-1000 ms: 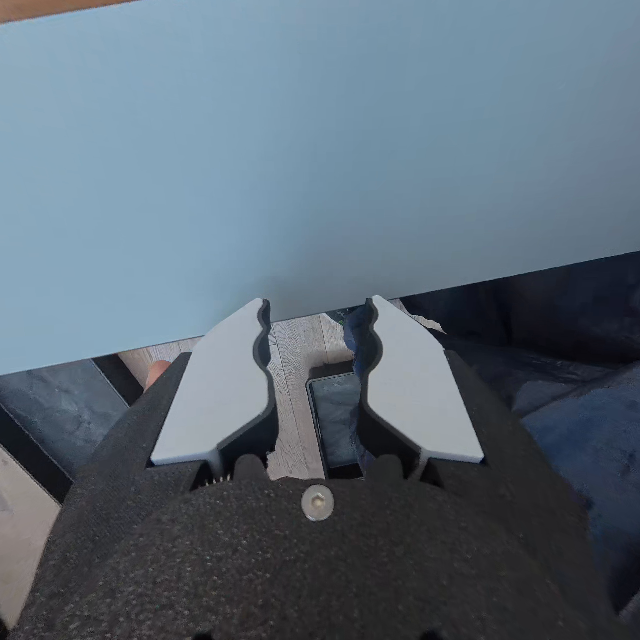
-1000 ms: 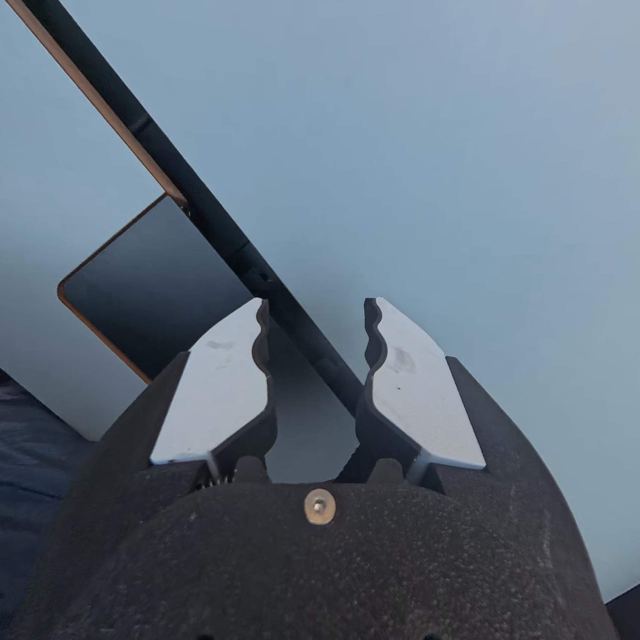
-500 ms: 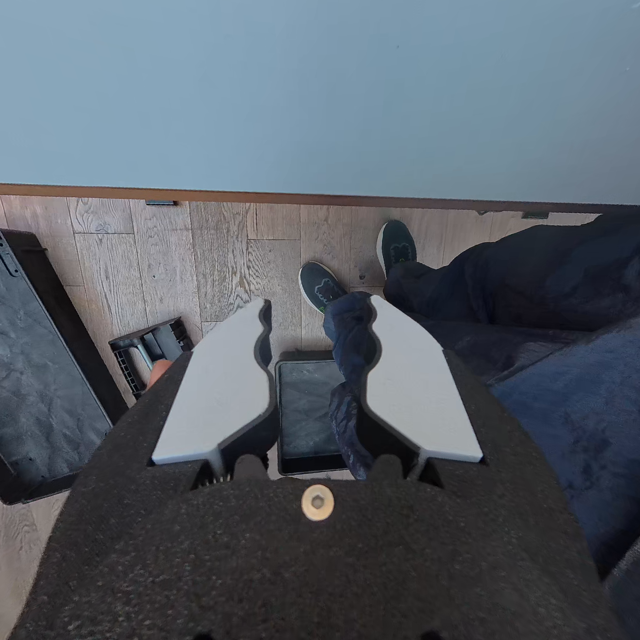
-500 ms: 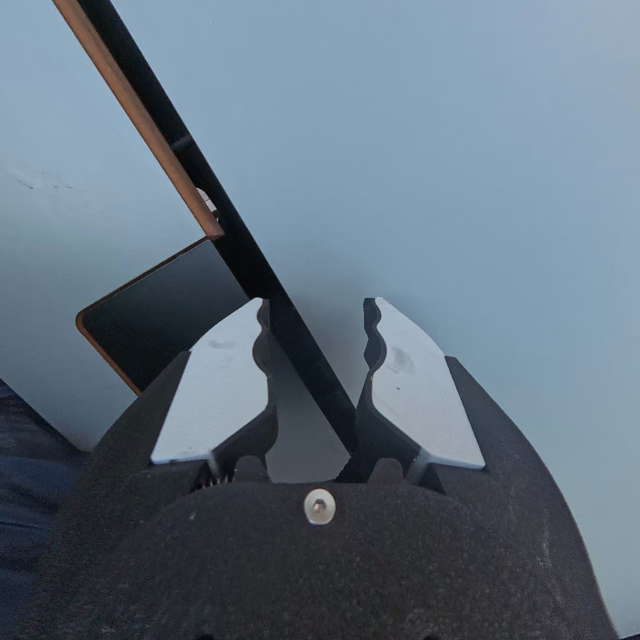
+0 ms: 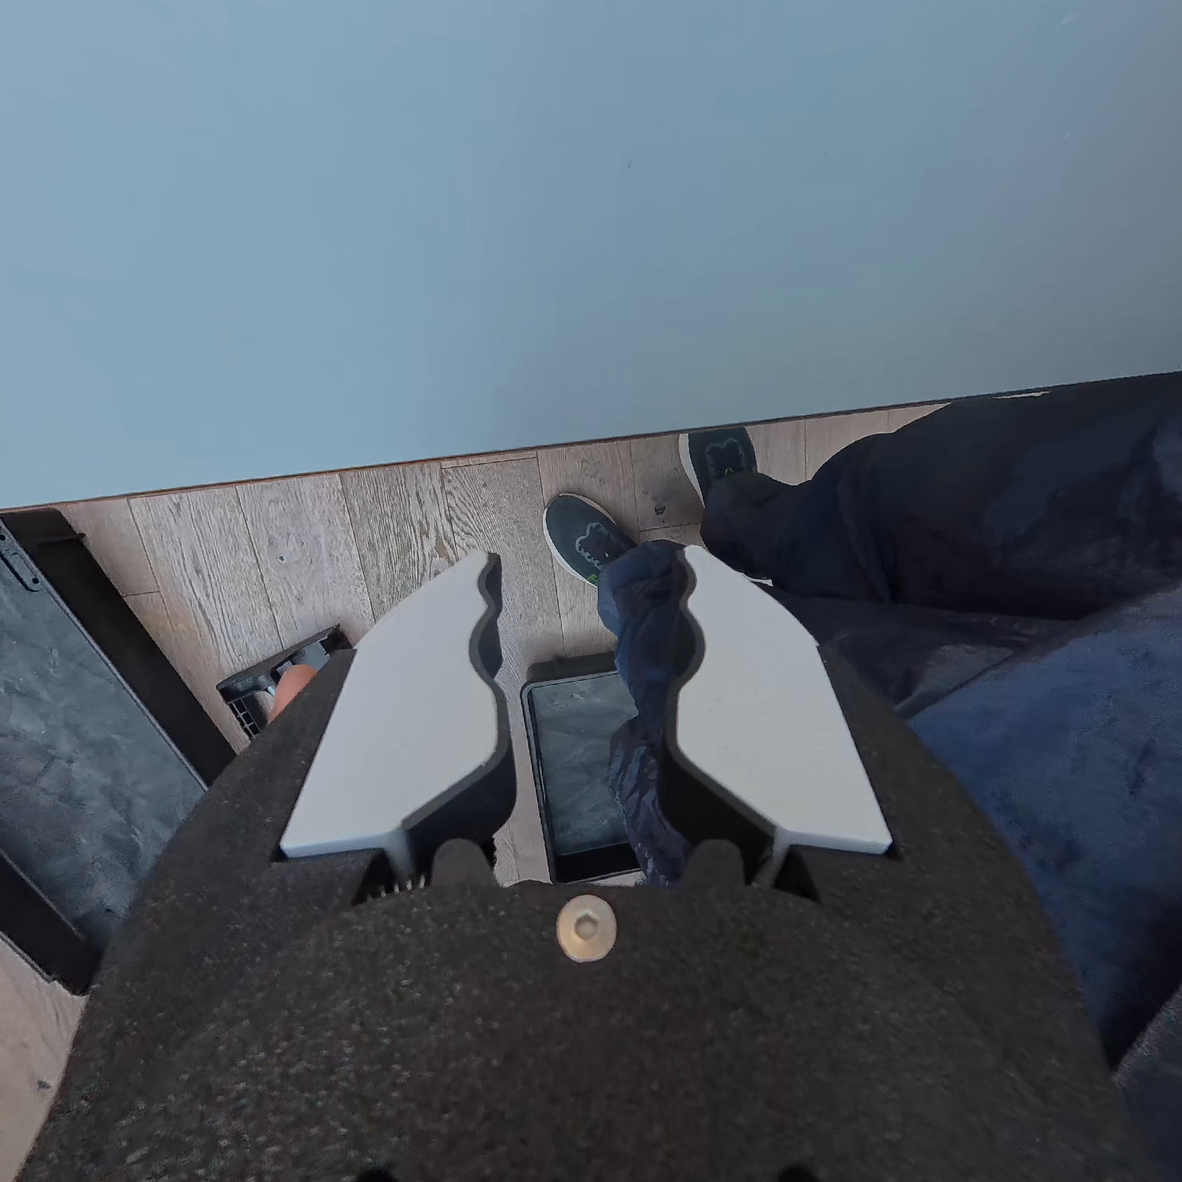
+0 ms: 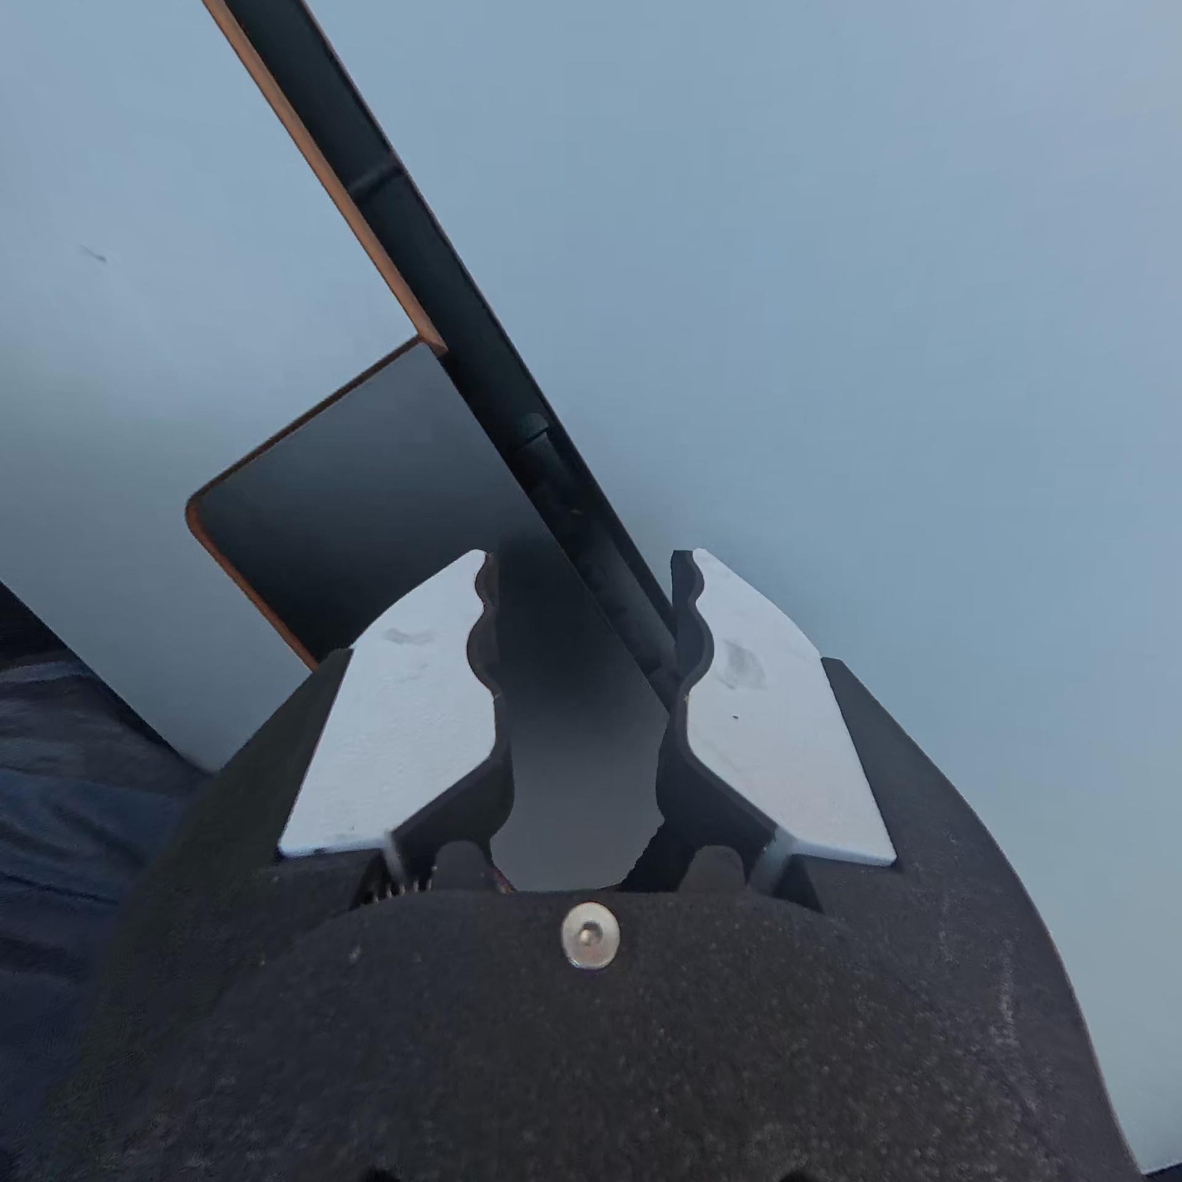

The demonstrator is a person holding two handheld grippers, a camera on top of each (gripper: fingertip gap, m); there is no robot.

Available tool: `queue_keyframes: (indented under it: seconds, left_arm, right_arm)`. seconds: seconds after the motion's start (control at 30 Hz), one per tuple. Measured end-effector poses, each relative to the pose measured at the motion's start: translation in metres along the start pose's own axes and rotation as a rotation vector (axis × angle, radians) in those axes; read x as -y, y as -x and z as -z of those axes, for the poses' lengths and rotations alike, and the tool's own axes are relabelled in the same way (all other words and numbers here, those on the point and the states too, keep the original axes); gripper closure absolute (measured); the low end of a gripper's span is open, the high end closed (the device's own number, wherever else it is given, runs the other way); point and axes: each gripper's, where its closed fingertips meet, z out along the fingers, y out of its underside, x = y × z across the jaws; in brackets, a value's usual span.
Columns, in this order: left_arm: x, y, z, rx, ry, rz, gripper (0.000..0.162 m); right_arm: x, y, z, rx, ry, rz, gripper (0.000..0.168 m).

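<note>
Beneath the left gripper: wooden floor, seen past the near edge of a pale blue tabletop that fills the view from 9 to 3 o'clock.
Left gripper state: jaws stand apart with a clear gap; nothing is clamped between them.
Nearest to left gripper: a strip of dark blue crinkled fabric lies along the inner face of the finger on the 3 o'clock side. Its long axis runs from 12 to 6 o'clock. I cannot tell whether it touches the finger or hangs well below it.
Through the gap: a small black tray on the floor, at 6 o'clock from the fingertips.
Around it: a dark shoe at 12 o'clock, a second shoe at 1 o'clock, black clothing at 3 o'clock, a large black tray at 9 o'clock, and a small black crate at 8 o'clock.
Right gripper state: jaws equally apart, holding nothing.
Nearest to right gripper: a black bar, its long axis slanting from 11 o'clock down to 5 o'clock. Its lower end passes just beside the finger on the 3 o'clock side; contact cannot be told.
Beside the bar: a dark cutout with a brown edge at 10 o'clock, with the pale blue surface all around.
Nearer gripper: only the right one has the bar in view.
</note>
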Motion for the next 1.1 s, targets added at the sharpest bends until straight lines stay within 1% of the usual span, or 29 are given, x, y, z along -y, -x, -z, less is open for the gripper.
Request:
queue_keyframes:
  seconds: [0.07, 0.1, 0.23, 0.4, 0.53, 0.8, 0.9, 1.1]
  left_arm:
    - [-0.002, -0.001, -0.002, -0.004, 0.011, -0.007, 0.11]
    - [-0.002, -0.001, -0.002, -0.004, 0.015, -0.012, 0.11]
    - [-0.002, 0.001, -0.001, -0.004, 0.004, 0.001, 0.11]
    - [-0.006, 0.001, -0.003, -0.008, 0.015, 0.01, 0.11]
    - [-0.006, 0.002, -0.002, -0.007, 0.003, 0.026, 0.11]
    - [-0.018, 0.009, 0.003, 0.009, -0.008, 0.086, 0.11]
    - [-0.025, 0.012, 0.006, 0.018, -0.011, 0.115, 0.11]
    - [-0.042, 0.017, 0.012, 0.03, -0.012, 0.167, 0.111]
  right_arm:
    - [-0.019, 0.001, -0.006, 0.003, 0.056, -0.016, 0.112]
    - [-0.023, 0.002, -0.005, 0.001, 0.059, -0.027, 0.112]
    - [-0.016, 0.005, 0.008, -0.011, -0.003, -0.032, 0.114]
    - [-0.02, 0.009, 0.001, -0.015, 0.029, 0.02, 0.112]
    - [0.0, 0.018, 0.002, -0.01, 0.003, 0.107, 0.113]
    - [0.041, 0.033, -0.009, 0.004, -0.009, 0.261, 0.111]
    - [0.051, 0.034, -0.014, 0.009, 0.0, 0.31, 0.111]
    - [0.064, 0.041, -0.02, 0.036, 0.024, 0.487, 0.109]
